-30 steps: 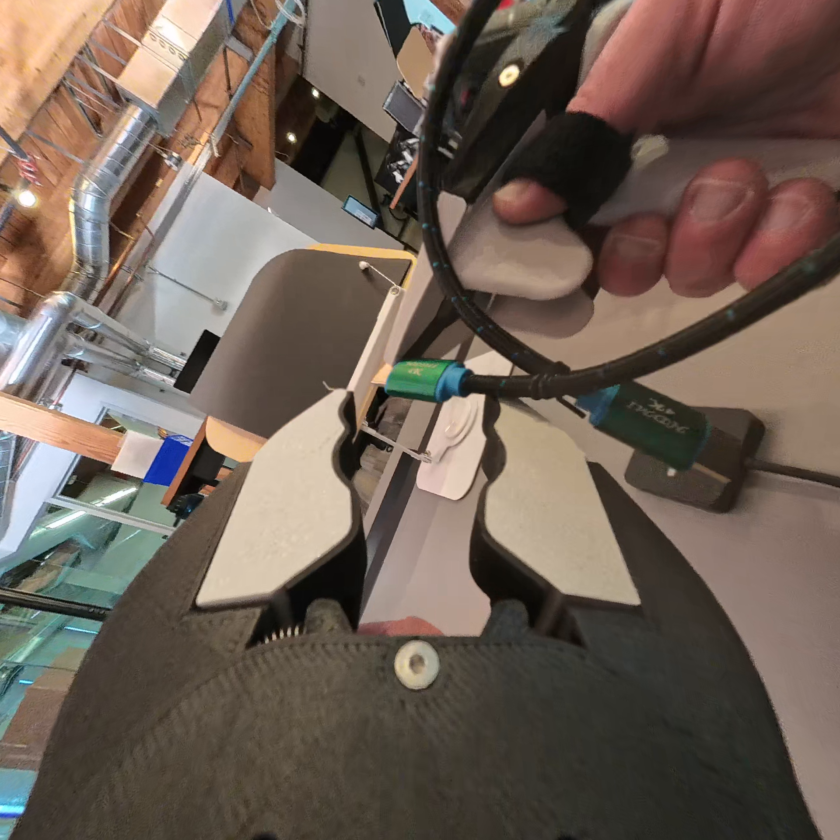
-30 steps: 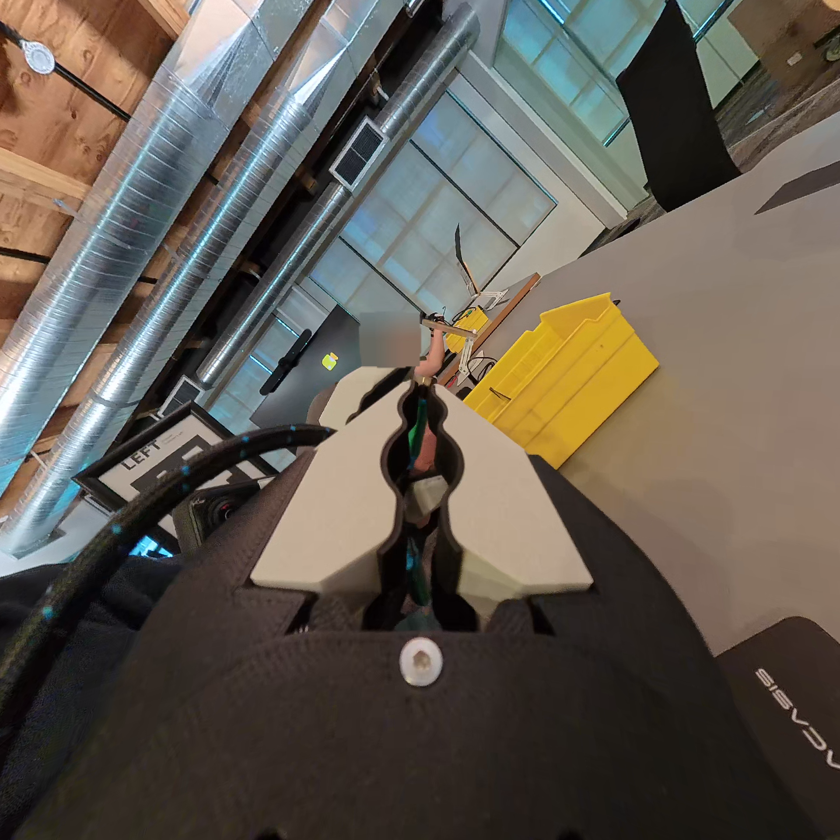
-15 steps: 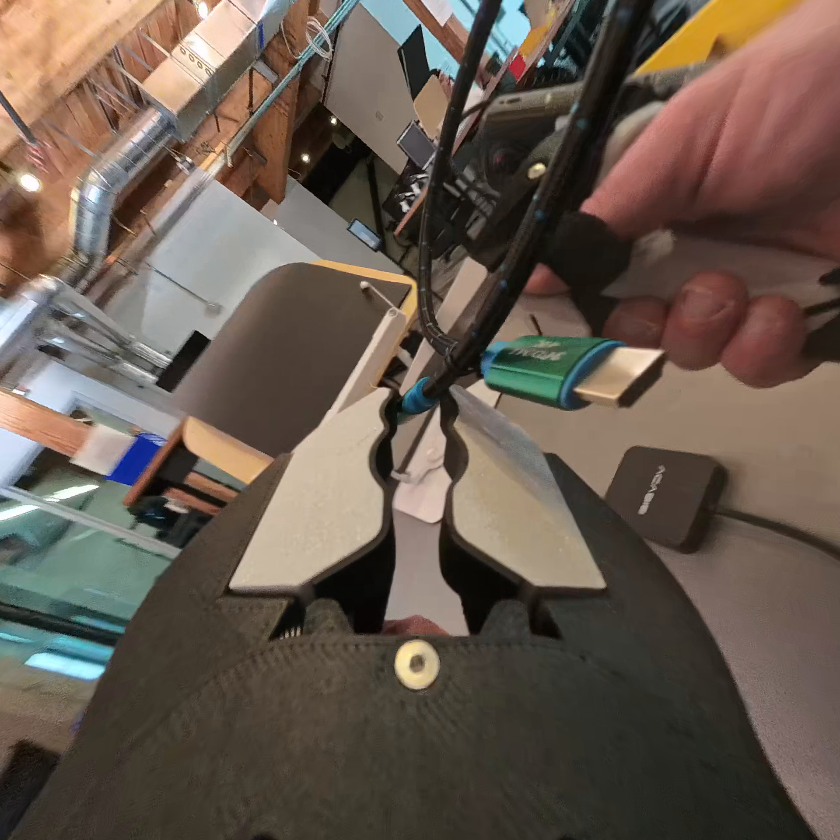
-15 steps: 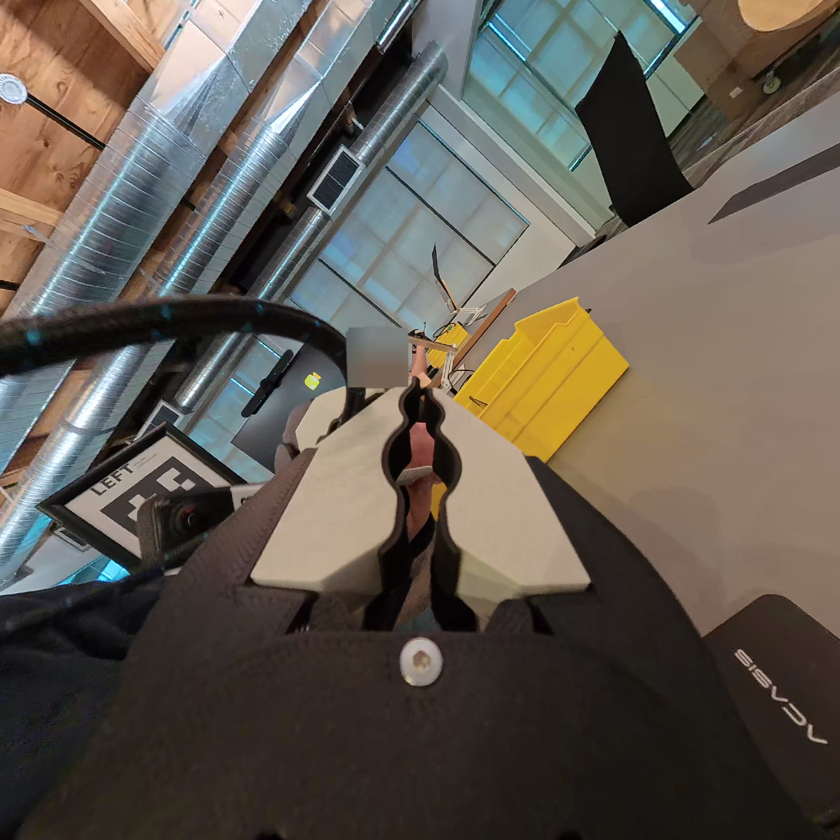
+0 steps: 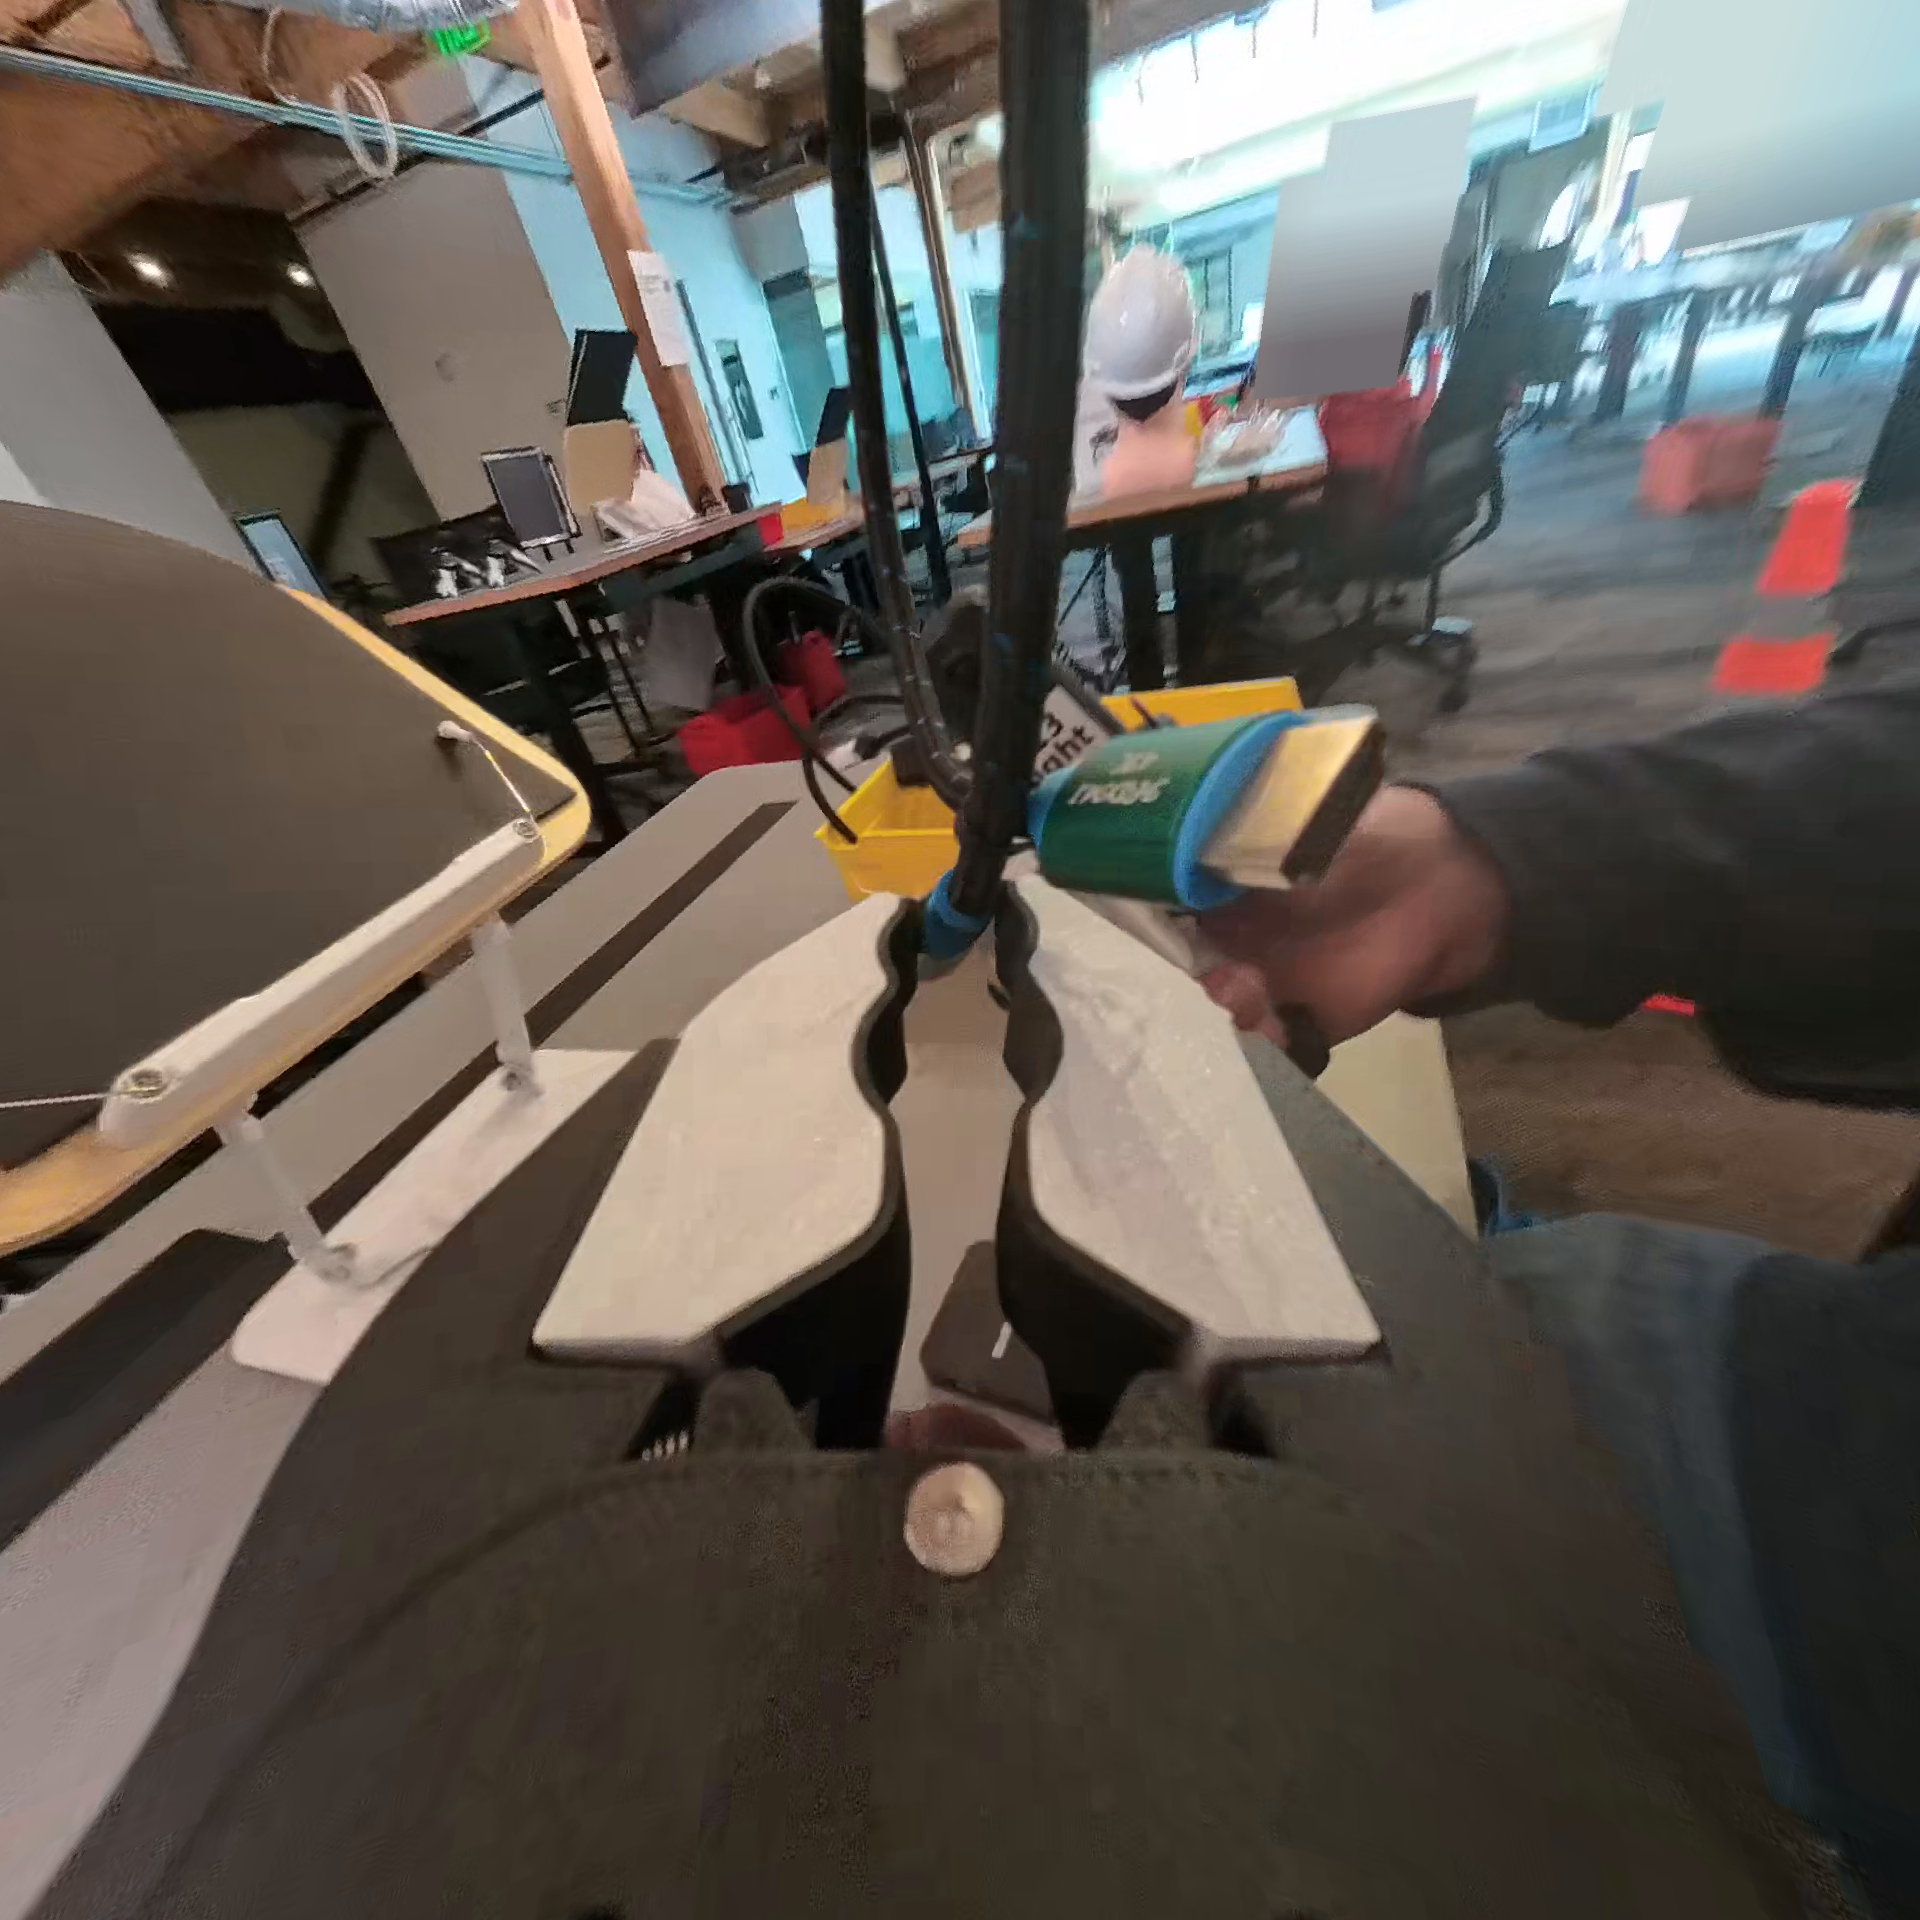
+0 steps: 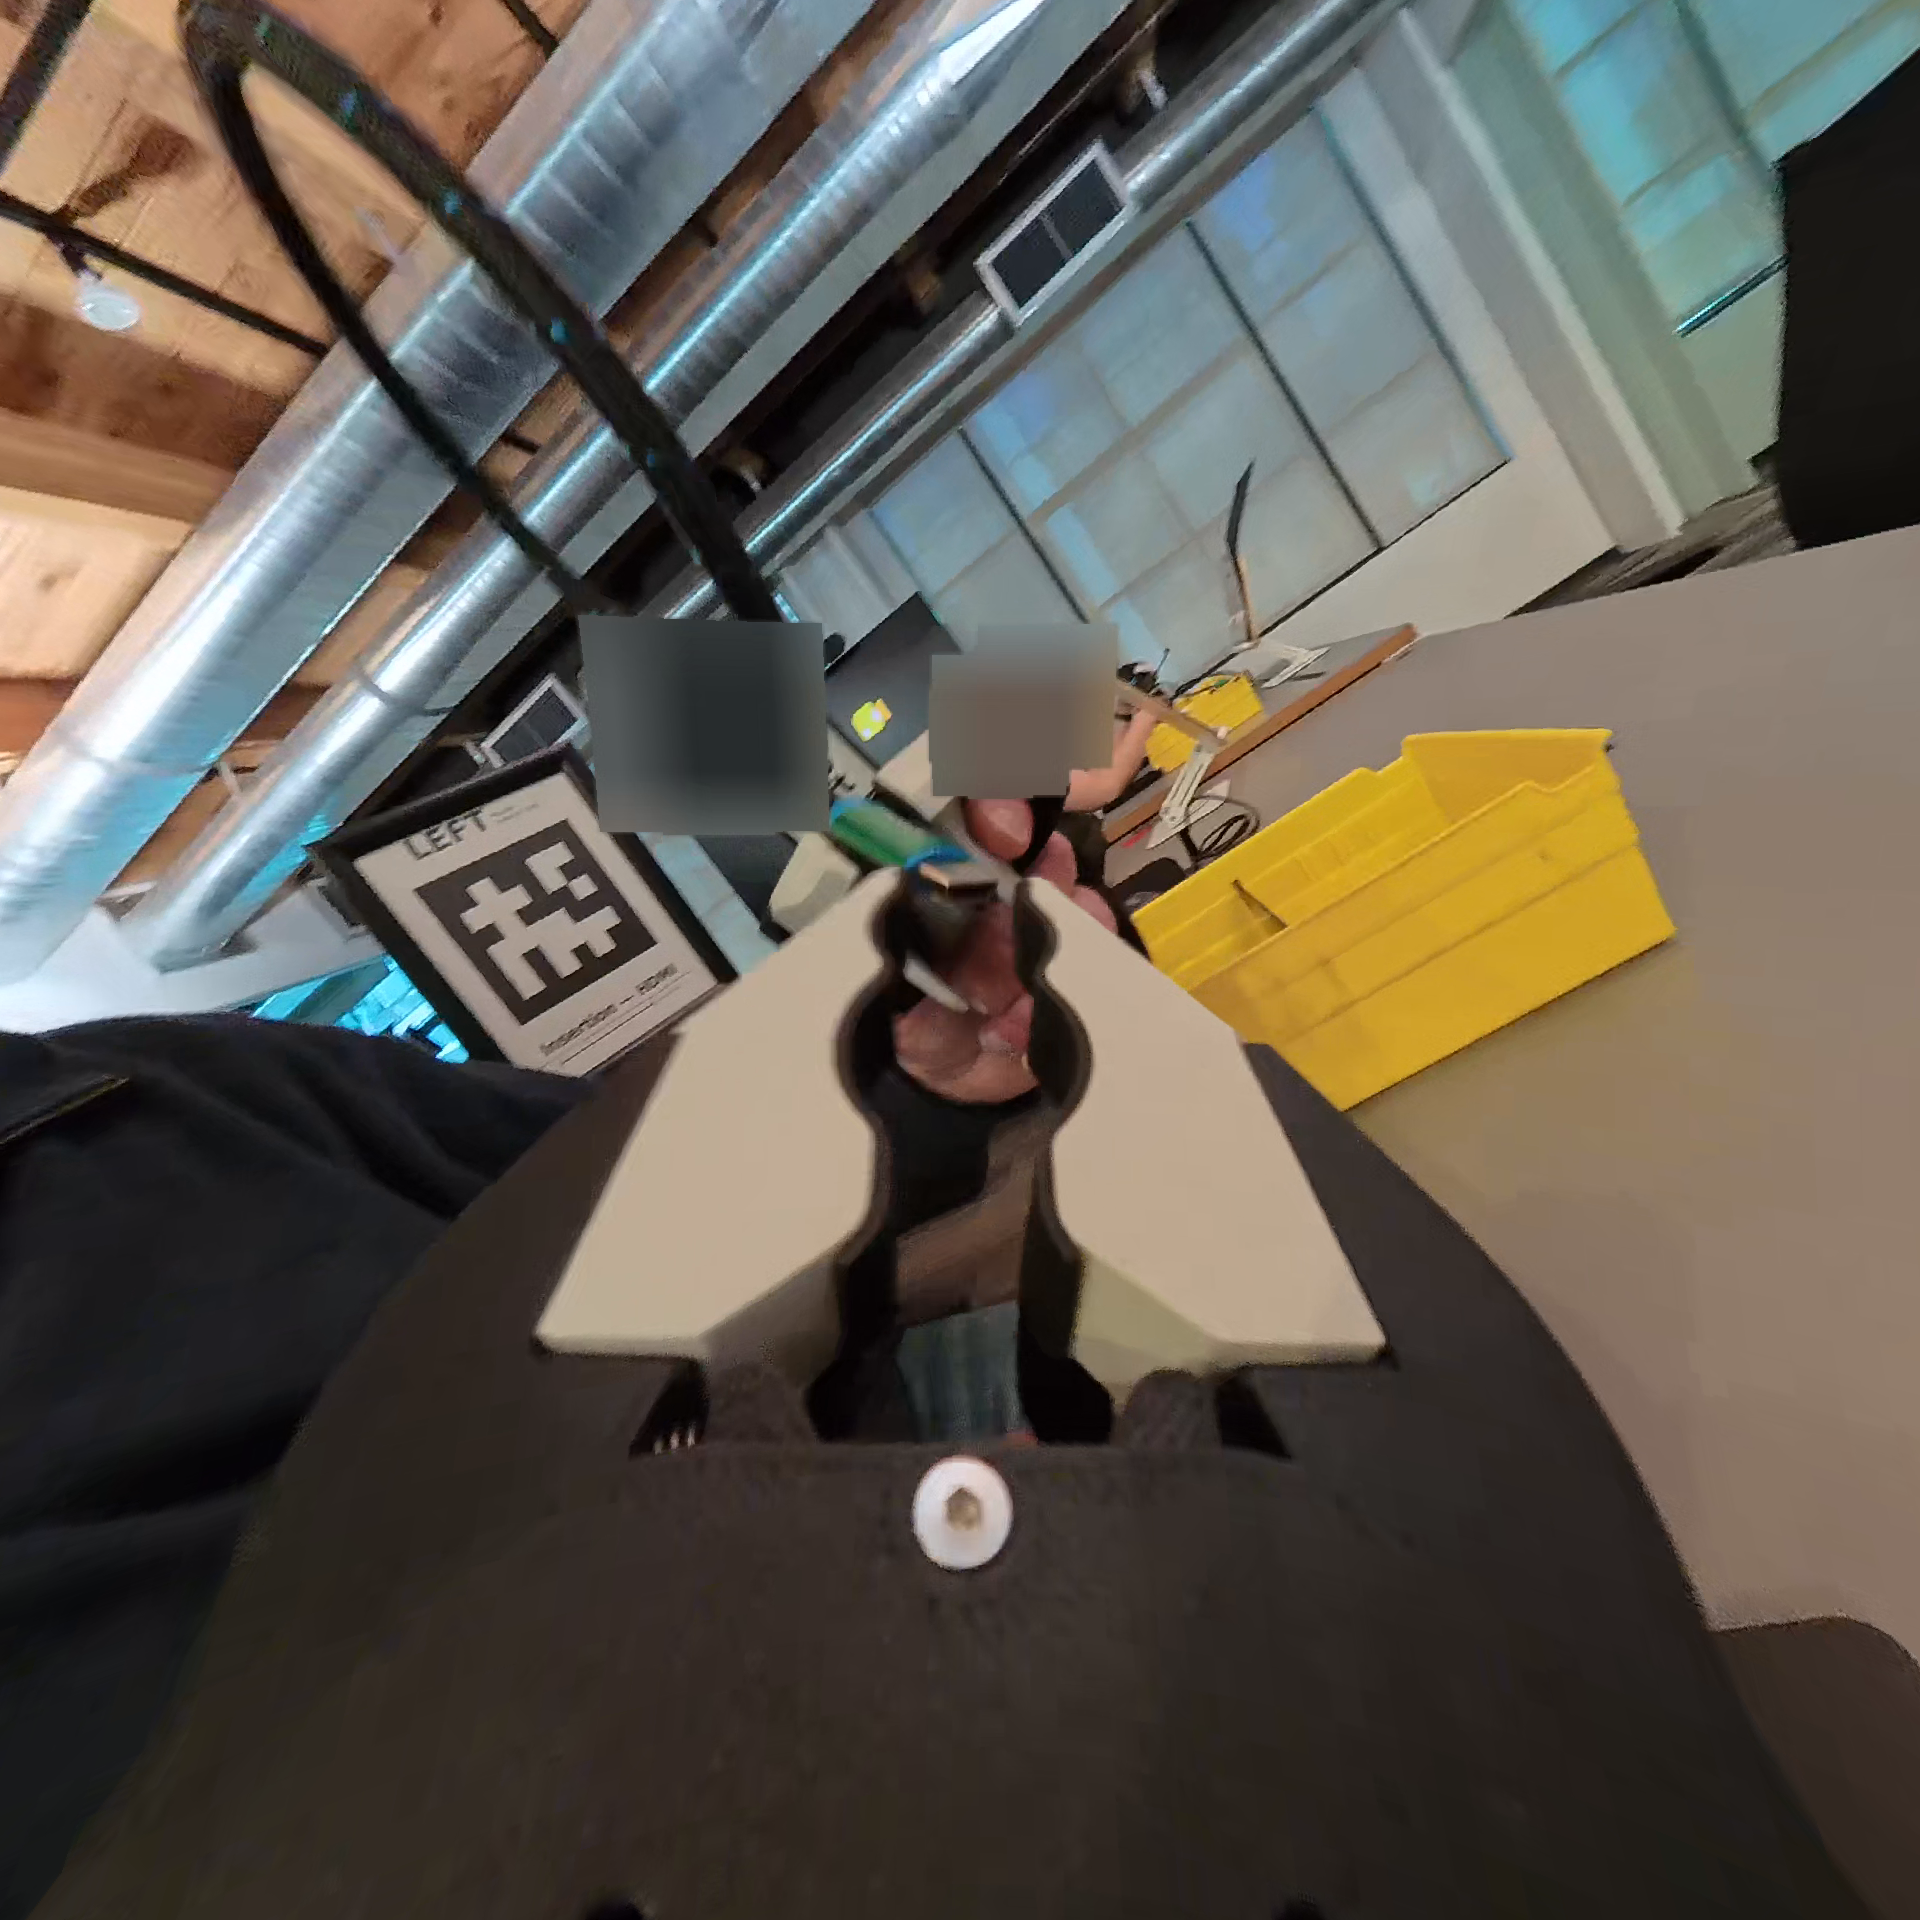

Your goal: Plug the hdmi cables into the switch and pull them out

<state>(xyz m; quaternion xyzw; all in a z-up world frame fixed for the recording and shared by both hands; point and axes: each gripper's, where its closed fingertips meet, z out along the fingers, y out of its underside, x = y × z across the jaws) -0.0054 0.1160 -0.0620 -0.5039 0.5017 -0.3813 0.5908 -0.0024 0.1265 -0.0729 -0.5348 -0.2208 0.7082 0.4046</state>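
Left wrist view: the left gripper pinches a black braided HDMI cable at its blue collar; a green plug hangs free, above the grey table, beside the yellow bin. The switch is probably the black box beneath; aim the plug squarely.

Right wrist view: the right gripper looks nearly closed; whether it grips a plug, I cannot tell.

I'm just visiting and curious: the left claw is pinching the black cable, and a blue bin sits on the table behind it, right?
Not quite. The bin is yellow, not blue, as the left wrist view shows. The rest holds: the left claw pinches the black cable, and the bin sits on the table behind it.
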